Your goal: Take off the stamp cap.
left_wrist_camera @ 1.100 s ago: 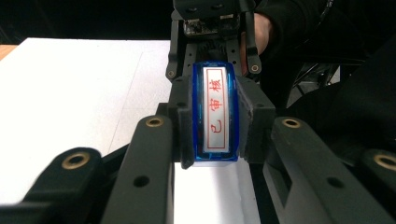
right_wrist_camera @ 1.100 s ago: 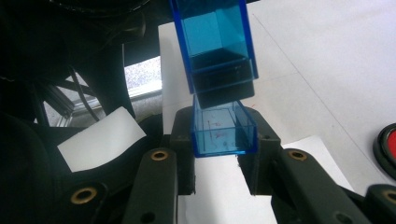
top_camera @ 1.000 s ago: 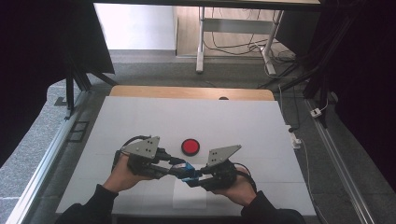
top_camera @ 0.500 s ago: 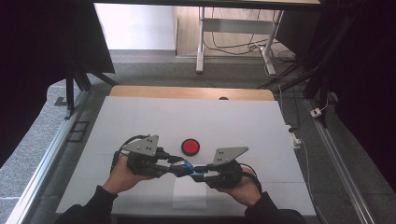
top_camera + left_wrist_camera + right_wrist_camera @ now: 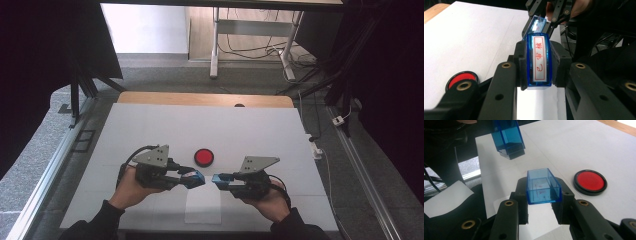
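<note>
Sheet of white paper [image 5: 202, 206] lies at near counter edge, between the person's hands. Above it, left gripper [image 5: 196, 179] fingers pinch a blue stamp body [image 5: 539, 60] with red characters; right gripper [image 5: 218, 181] fingers pinch the stamp's clear blue cap [image 5: 543, 185], the two pieces facing, slightly apart. Farther back, a red ink pad [image 5: 204, 157] rests on the white counter [image 5: 210, 125].
</note>
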